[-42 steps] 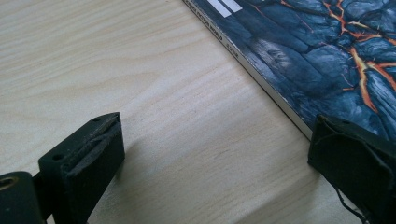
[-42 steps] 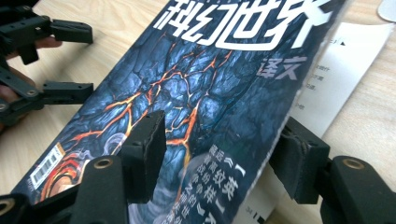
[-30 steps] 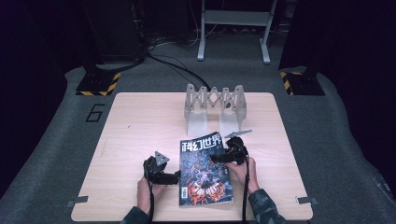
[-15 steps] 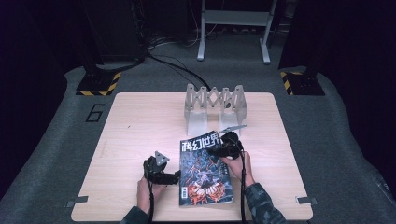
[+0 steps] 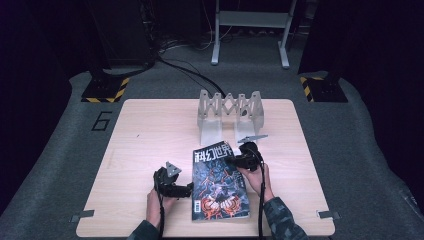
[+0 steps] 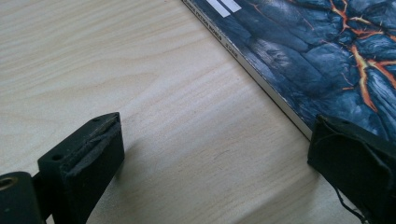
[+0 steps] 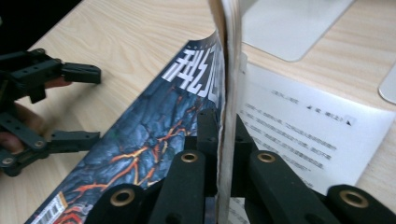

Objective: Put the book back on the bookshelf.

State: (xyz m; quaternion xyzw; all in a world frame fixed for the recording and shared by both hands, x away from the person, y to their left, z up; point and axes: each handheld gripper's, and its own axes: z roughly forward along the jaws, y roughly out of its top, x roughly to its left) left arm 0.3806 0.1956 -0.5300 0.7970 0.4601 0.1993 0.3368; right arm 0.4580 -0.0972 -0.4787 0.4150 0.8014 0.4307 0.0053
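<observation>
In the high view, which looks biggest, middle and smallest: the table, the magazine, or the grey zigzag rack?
1. The table, by far the largest.
2. The magazine.
3. The grey zigzag rack, which looks slightly smaller than the magazine. It stands farther from the camera, so those two are close and their order is unsure.

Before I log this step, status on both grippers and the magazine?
Right gripper just closed, shut on magazine front edge, cover lifted. Left gripper open beside its spine. Rack just behind, not touching.
</observation>
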